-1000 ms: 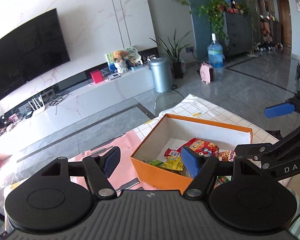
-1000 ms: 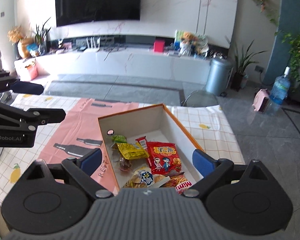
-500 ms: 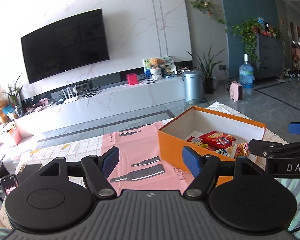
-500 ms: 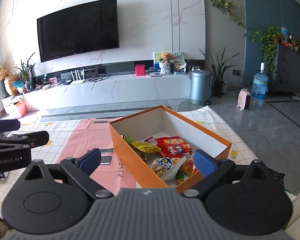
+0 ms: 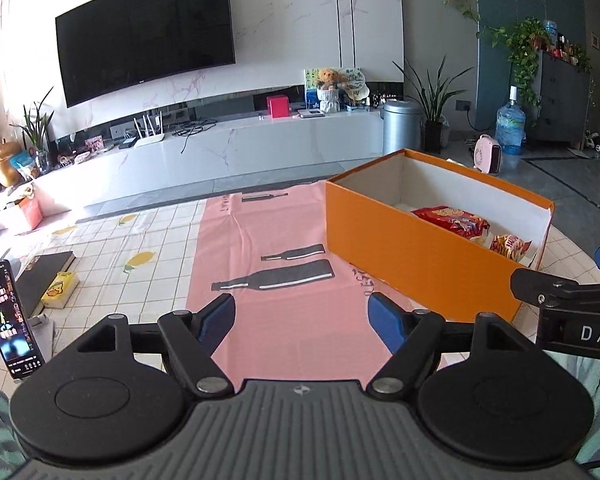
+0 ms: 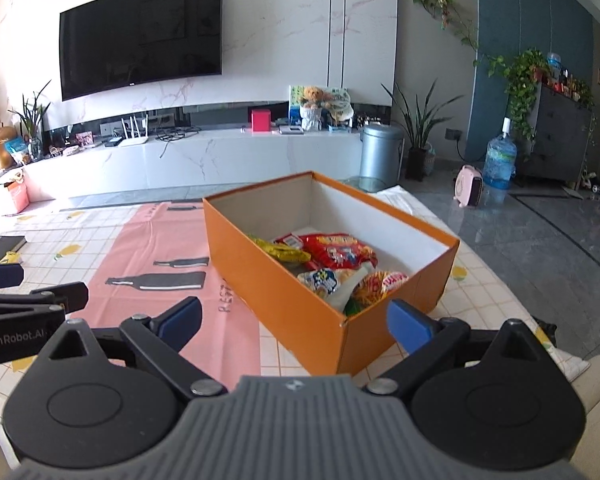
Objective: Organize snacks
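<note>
An orange box (image 6: 284, 280) (image 5: 416, 256) with white inner walls stands on the table and holds several snack packets: a red one (image 6: 340, 254) (image 5: 452, 220), a yellow one (image 6: 284, 250), a white-and-blue one (image 6: 324, 280) and an orange-red one (image 6: 384, 284) (image 5: 508, 246). My left gripper (image 5: 302, 318) hovers low over the pink cloth (image 5: 268, 272), left of the box; its jaws are opening, nothing between them. My right gripper (image 6: 296, 320) is open and empty in front of the box's near corner. Each gripper shows at the edge of the other's view.
The table carries a checked cloth (image 5: 120, 252). A phone (image 5: 10, 320) stands at the left edge beside a dark book (image 5: 40, 276) and a small yellow pack (image 5: 60, 290). Beyond the table lie grey floor, a white TV bench (image 6: 196, 160) and a bin (image 6: 380, 152).
Both grippers have sunk and drawn back from above the box toward the near table edge. The box now appears from the side, and the left jaws stand wider.
</note>
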Available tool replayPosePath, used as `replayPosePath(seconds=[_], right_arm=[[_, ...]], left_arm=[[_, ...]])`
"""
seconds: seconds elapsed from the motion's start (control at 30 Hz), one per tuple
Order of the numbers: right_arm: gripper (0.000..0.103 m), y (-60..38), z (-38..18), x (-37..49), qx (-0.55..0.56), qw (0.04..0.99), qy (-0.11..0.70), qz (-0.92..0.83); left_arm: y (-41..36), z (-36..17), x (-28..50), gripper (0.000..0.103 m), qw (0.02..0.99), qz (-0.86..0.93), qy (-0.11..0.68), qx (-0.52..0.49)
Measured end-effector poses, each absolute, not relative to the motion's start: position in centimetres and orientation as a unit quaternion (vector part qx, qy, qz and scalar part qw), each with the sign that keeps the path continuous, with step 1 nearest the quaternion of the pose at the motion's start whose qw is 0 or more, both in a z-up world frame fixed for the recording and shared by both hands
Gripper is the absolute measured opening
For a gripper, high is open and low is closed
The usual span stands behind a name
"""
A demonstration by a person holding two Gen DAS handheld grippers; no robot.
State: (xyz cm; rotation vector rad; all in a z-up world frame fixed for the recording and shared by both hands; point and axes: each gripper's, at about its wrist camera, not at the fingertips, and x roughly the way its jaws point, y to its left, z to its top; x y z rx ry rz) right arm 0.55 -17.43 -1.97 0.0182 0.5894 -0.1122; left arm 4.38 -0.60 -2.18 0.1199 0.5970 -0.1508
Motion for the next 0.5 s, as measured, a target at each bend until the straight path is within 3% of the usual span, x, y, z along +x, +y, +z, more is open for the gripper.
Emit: replayPosePath(seconds=[0.5], right_arm=[[0.096, -18.0, -4.0, 2.4, 0.016, 0.947, 0.315, -0.057]], left_arm=[[-0.9, -4.1, 5.3, 0.089, 0.939, -0.063, 0.332, 0.058]])
